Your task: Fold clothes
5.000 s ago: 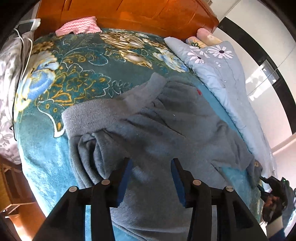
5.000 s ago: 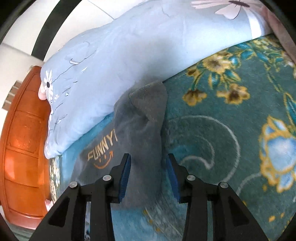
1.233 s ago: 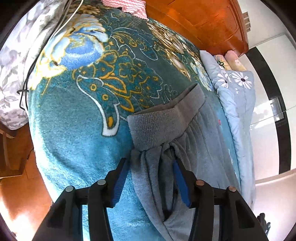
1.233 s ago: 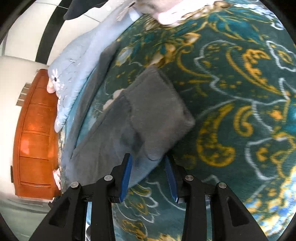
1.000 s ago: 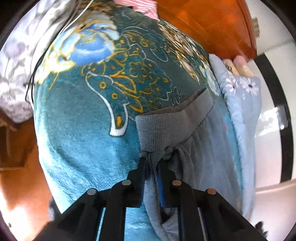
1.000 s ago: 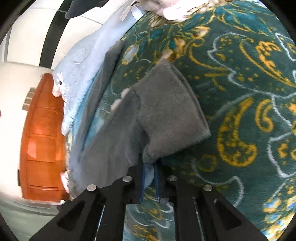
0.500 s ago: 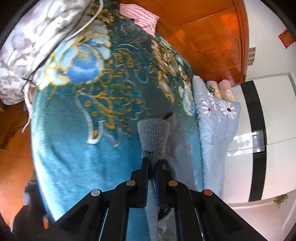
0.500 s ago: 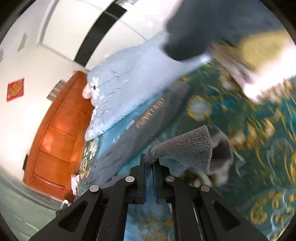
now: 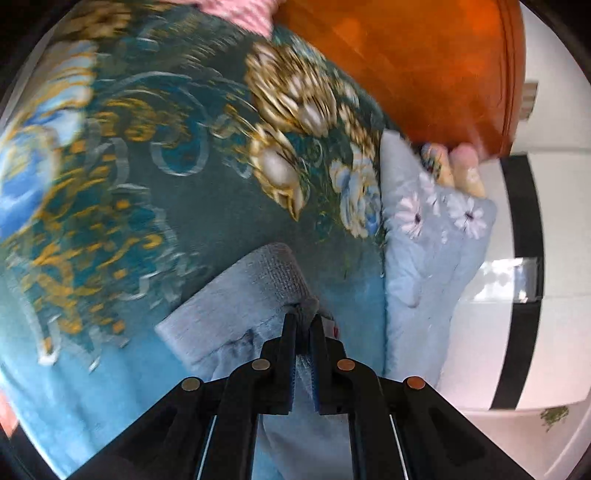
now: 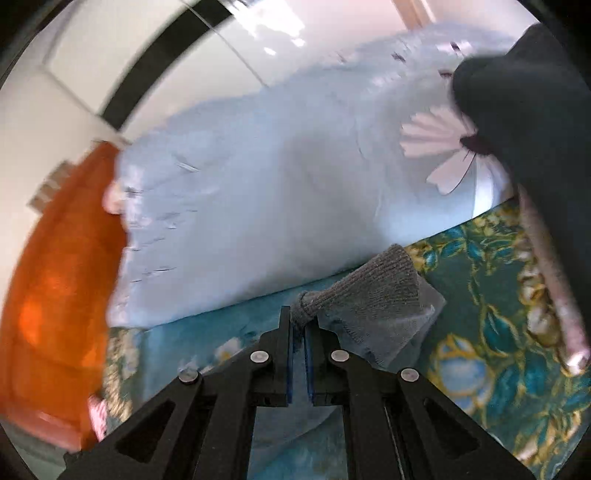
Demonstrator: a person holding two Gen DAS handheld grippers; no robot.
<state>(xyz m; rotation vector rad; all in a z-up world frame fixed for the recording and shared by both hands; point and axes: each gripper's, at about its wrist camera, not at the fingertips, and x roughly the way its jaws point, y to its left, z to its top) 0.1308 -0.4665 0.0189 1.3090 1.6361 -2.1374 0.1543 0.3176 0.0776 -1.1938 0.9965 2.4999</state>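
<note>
A grey sweatshirt (image 9: 236, 306) hangs from both grippers above a teal floral blanket (image 9: 147, 166) on a bed. In the left wrist view my left gripper (image 9: 303, 321) is shut on a bunched corner of its ribbed hem, and the hem band droops left of the jaws. In the right wrist view my right gripper (image 10: 300, 314) is shut on the gathered edge of a ribbed cuff (image 10: 373, 291), which fans out to the right over the blanket (image 10: 498, 332). Most of the garment's body is hidden below the grippers.
A light blue flowered quilt (image 10: 266, 206) lies rolled along the bed's far side (image 9: 424, 258). An orange wooden headboard (image 9: 406, 66) stands behind, with a pink cloth (image 9: 240, 11) near it. A dark sleeve (image 10: 535, 110) crosses the upper right of the right wrist view.
Both grippers closed on the sweatshirt about a second ago and have since lifted it off the blanket and swung toward the quilt side. Both views are motion-blurred.
</note>
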